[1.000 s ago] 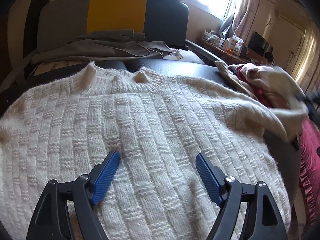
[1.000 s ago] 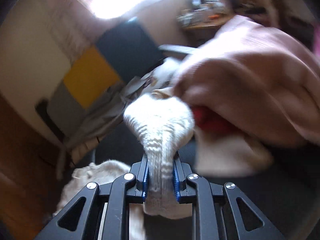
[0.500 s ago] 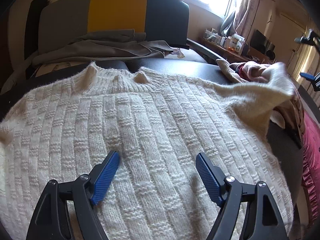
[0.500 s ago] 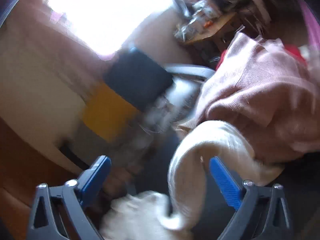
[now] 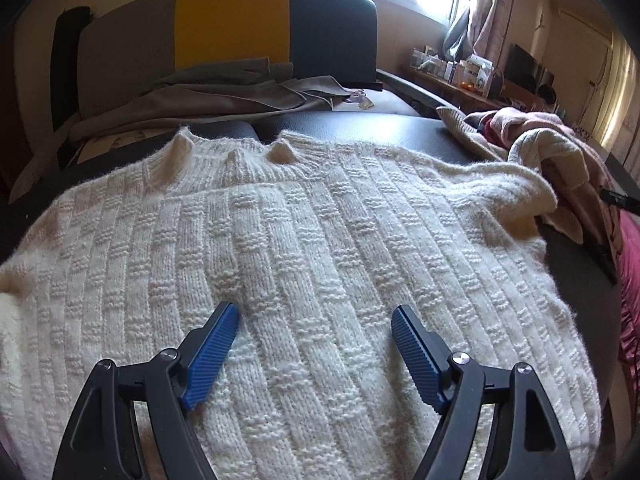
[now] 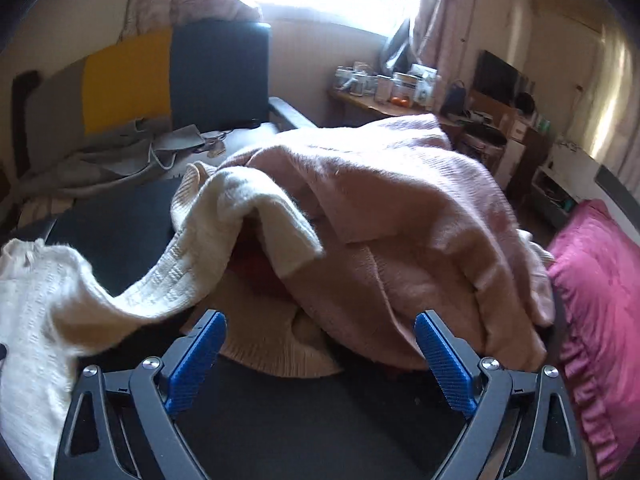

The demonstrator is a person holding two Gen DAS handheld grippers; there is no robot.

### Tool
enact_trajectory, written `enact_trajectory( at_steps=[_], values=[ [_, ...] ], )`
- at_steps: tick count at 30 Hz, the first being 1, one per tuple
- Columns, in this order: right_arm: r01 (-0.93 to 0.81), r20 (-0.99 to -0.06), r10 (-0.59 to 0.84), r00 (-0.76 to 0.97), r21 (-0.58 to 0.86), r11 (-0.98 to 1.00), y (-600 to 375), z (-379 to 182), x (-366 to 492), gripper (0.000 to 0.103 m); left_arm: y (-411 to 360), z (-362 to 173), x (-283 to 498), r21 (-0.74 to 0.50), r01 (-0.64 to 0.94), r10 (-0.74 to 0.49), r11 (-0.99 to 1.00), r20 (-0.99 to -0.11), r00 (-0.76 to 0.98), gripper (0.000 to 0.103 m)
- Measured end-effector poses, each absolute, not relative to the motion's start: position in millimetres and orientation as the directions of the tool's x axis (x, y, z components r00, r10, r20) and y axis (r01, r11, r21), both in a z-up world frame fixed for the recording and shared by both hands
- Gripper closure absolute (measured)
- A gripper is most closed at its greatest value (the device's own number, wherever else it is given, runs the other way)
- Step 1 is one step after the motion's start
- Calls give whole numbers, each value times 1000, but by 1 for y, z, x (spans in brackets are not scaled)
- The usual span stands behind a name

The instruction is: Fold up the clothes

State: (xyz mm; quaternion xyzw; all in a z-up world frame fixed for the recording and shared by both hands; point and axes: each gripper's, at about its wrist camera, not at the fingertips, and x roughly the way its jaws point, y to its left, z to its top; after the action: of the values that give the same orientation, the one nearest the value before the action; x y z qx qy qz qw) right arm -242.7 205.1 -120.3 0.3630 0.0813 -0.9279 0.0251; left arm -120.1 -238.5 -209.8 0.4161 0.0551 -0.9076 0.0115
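A cream knitted sweater (image 5: pixel 304 248) lies spread flat on the black surface (image 5: pixel 360 128), collar at the far side. My left gripper (image 5: pixel 315 314) hovers open just over its lower middle, nothing between the blue pads. The sweater's right sleeve (image 6: pixel 224 216) stretches out to the right and drapes over a heap of pink clothes (image 6: pixel 400 208). My right gripper (image 6: pixel 320 322) is open in front of that heap, a little short of the sleeve's cuff (image 6: pixel 294 248), holding nothing.
A grey garment (image 5: pixel 208 96) is bunched at the back against a chair back with a yellow panel (image 5: pixel 232 24). A magenta cushion (image 6: pixel 600 320) lies at the right. A cluttered shelf (image 6: pixel 384 88) stands under the bright window.
My right gripper let go of the sleeve, opened and drew back. The sleeve now rests draped on the pink heap. The left gripper stayed where it was.
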Motion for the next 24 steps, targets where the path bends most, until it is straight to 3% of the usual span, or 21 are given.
enact_trajectory(
  at_steps=[5, 7, 9, 18, 24],
  values=[
    [117, -646, 19, -763, -167, -979, 191, -127, -282, 16, -234, -210, -121, -51, 70, -6, -996, -764, -645, 23],
    [92, -664, 57, -746, -188, -978, 186, -130, -303, 32, -232, -211, -121, -37, 71, -18, -997, -767, -642, 22],
    [92, -693, 71, -717, -195, -976, 180, -131, -318, 92, -231, -211, -121, -23, 72, -29, -997, -769, -639, 22],
    [228, -687, 10, -726, -255, -940, 168, -93, -272, 94, -231, -210, -121, -16, 72, -34, -997, -769, -638, 22],
    [282, -710, -48, -703, -217, -934, 180, -46, -226, 94, -231, -209, -122, -9, 72, -39, -997, -771, -635, 22]
  ],
)
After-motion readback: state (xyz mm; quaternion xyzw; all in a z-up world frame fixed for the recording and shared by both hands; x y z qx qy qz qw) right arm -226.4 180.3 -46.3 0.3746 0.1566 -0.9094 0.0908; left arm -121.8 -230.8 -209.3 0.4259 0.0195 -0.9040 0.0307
